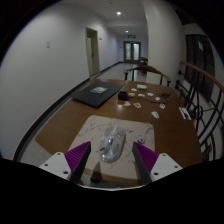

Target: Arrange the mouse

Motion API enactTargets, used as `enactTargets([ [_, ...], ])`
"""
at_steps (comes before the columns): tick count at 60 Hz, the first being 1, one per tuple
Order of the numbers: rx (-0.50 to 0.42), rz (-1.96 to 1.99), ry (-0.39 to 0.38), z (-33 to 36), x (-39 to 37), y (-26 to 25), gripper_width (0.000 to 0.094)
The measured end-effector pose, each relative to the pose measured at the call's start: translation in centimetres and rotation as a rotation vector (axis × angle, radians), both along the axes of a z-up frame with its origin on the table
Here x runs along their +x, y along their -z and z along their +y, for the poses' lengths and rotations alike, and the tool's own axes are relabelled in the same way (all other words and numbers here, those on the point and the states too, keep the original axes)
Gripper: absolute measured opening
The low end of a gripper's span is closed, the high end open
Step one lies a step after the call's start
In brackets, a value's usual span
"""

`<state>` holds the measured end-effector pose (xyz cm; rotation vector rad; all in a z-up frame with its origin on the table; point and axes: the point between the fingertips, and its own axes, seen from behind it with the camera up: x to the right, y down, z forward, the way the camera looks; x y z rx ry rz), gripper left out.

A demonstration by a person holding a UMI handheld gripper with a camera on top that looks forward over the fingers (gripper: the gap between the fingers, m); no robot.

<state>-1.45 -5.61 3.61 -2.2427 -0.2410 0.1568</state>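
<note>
The tool (110, 160) is hovering low over the near end of a brown table (70, 118), its two fingers spread wide with an open gap between them. The purple pads (78, 156) are facing inward on each finger, and neither one is touching anything.

A light grey computer mouse (112, 142) is lying on a pale rectangular mouse mat (95, 130), just ahead of the fingers and roughly in line with the gap between them. The mouse is resting on the mat by its own weight, clear of both pads. Whether a cable is attached cannot be told.

Further along the table, a dark flat rectangular item (96, 96) is sitting toward the left side, well apart from the mouse. Beyond it, toward the far end, several small light-coloured objects (140, 96) are lying scattered; they are too small to identify. One small white item (155, 115) is lying alone nearer the right edge.

The table is standing in a long corridor with white walls (60, 50), and a green sign (131, 33) is glowing above the far doorway. Ceiling lights (118, 13) are shining overhead
</note>
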Motion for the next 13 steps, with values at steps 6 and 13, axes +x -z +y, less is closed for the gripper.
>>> enactTargets([
  [6, -0.012, 0.038, -0.032, -3.6, 2.5, -1.2, 0.0846],
  [13, -0.035, 0.056, -0.025, -6.6, 7.0, -1.5, 0.085],
])
